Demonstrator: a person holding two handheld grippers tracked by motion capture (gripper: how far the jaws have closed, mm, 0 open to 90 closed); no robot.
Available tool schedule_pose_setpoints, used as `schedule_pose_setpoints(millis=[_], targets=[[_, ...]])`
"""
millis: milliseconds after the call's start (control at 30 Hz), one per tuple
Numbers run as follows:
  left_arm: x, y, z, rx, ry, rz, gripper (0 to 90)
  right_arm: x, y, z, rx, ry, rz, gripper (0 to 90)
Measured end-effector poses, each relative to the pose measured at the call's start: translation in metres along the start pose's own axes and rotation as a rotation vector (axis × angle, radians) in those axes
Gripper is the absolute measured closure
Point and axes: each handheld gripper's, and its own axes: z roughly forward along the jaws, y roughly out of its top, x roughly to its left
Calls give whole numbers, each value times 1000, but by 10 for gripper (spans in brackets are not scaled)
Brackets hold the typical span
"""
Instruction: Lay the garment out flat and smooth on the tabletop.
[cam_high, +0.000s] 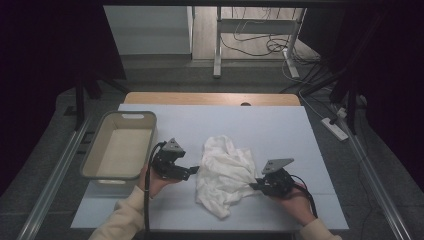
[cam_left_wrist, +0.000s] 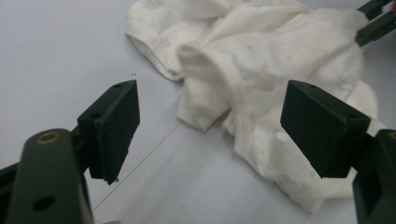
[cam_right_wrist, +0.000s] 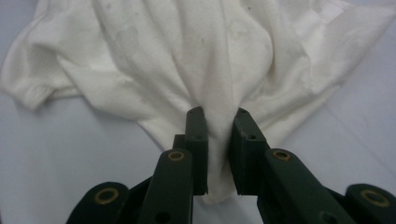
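On the pale sheet covering the counter, a crumpled white cloth lay bunched near the middle, with an empty beige tub standing well apart at about nine o'clock from it. The right gripper sat at the cloth's four o'clock edge, and the right gripper view showed its jaws drawn narrow with a pinched fold of fabric gathered between them, the pads pressing on the material. The left gripper rested at the cloth's nine o'clock edge; in the left gripper view its jaws stood wide apart, the cloth's hem lying ahead of them and partly between them, but neither pad touched it. Judging from this, the work looked to be in an early stage: one side of the cloth had been secured, while the other side had not yet been taken. The cloth remained in a wrinkled heap, neither spread flat nor folded, and nothing had been put in the tub. What seemed left was for the left jaws to close on the near hem, after which the cloth could be lifted, straightened or carried toward the tub at nine o'clock.
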Motion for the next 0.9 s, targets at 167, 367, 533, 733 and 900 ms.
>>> schedule_pose_setpoints(millis=[167, 367, 533, 733, 900], targets=[[1, 0, 0, 1, 1, 3, 204, 1, -19, -19, -7, -29, 32, 781], [-1, 1, 0, -2, 2, 4, 204, -1, -18, -22, -43, -46, 52, 661], [1, 0, 1, 2, 2, 1, 204, 10, -8, -36, -164, -69, 26, 499], [1, 0, 1, 3, 5, -3, 204, 34, 6, -30, -197, -3, -28, 455], [2, 0, 2, 2, 4, -7, 203, 58, 21, -6, -168, 77, -81, 429]])
